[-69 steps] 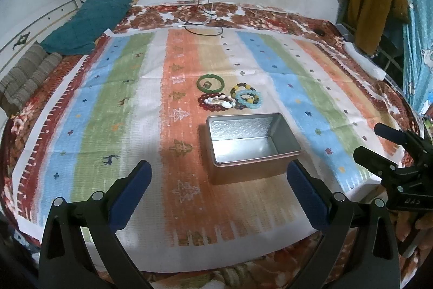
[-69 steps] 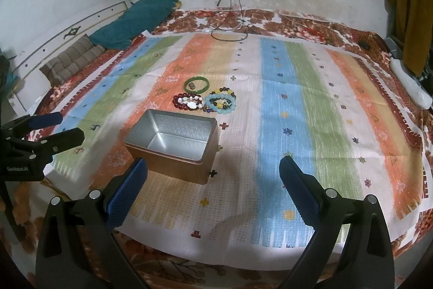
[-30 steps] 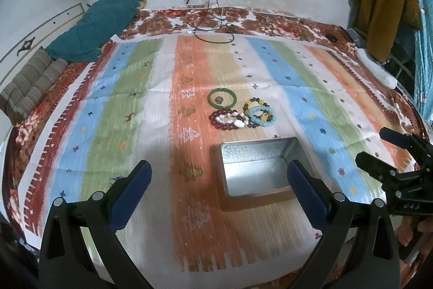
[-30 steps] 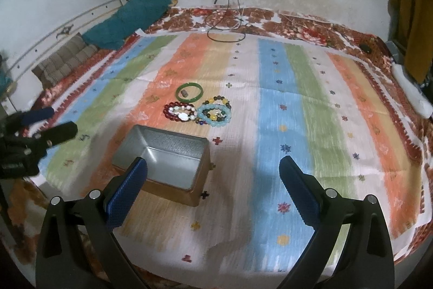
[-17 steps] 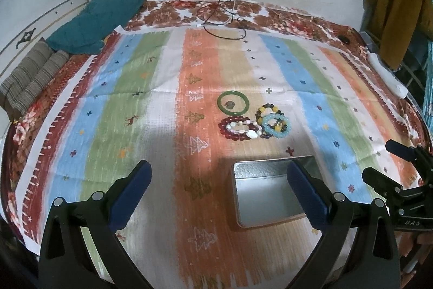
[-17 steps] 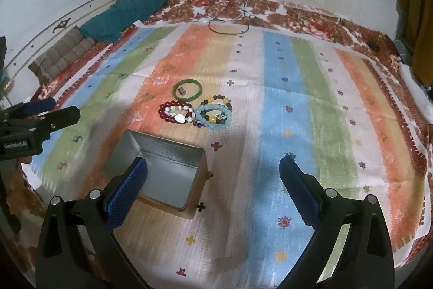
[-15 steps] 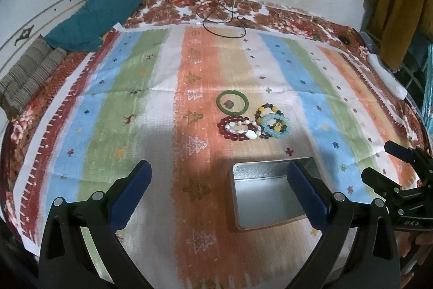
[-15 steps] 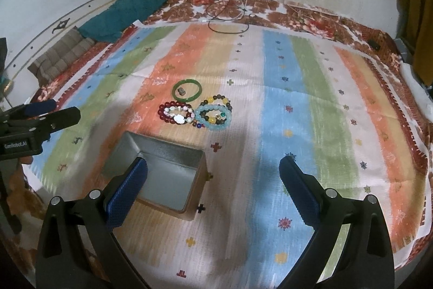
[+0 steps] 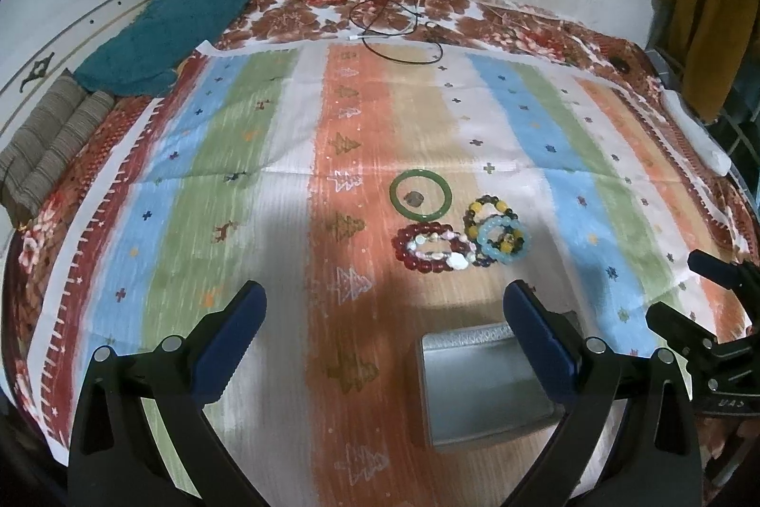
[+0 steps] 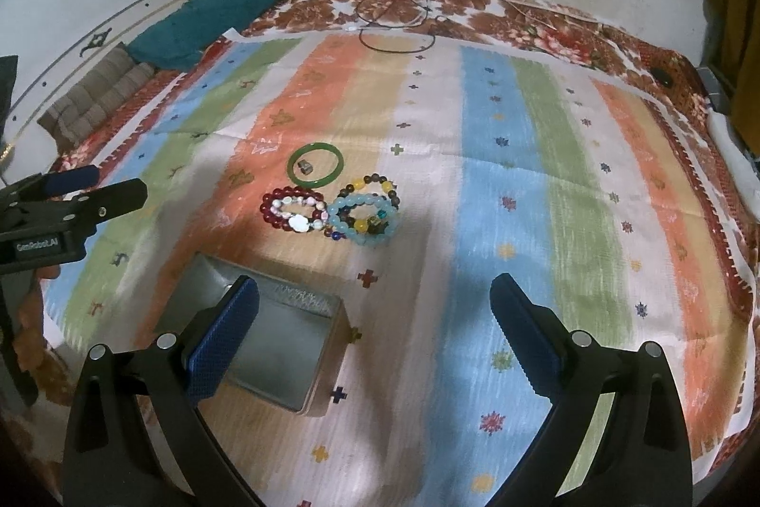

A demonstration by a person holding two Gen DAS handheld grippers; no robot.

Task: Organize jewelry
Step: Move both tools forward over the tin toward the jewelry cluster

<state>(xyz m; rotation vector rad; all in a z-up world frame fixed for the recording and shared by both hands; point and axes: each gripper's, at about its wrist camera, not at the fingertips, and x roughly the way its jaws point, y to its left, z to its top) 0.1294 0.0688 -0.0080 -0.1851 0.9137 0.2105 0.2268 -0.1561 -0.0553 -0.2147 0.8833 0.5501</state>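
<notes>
The bracelets (image 10: 332,207) lay bunched mid-cloth (image 10: 513,155), the green bangle (image 10: 315,166) at their 12 o'clock ringing a small dark piece, too blurred to name. The tin (image 10: 266,336) sat at 6 o'clock, apparently bare inside, part hidden by fingers. Both grippers, left (image 9: 384,340) and right (image 10: 375,336), hung wide open, holding nothing. Approach stage, I'd say: next comes reaching a bracelet and pinching it cleanly, since the beads overlap.

On the striped cloth (image 9: 266,174), a bangle (image 9: 421,200) is lying behind a cluster of beaded bracelets (image 9: 458,243), a small ring (image 9: 414,199) is sitting inside it, and the metal tin (image 9: 479,383) is standing nearest the cameras.
</notes>
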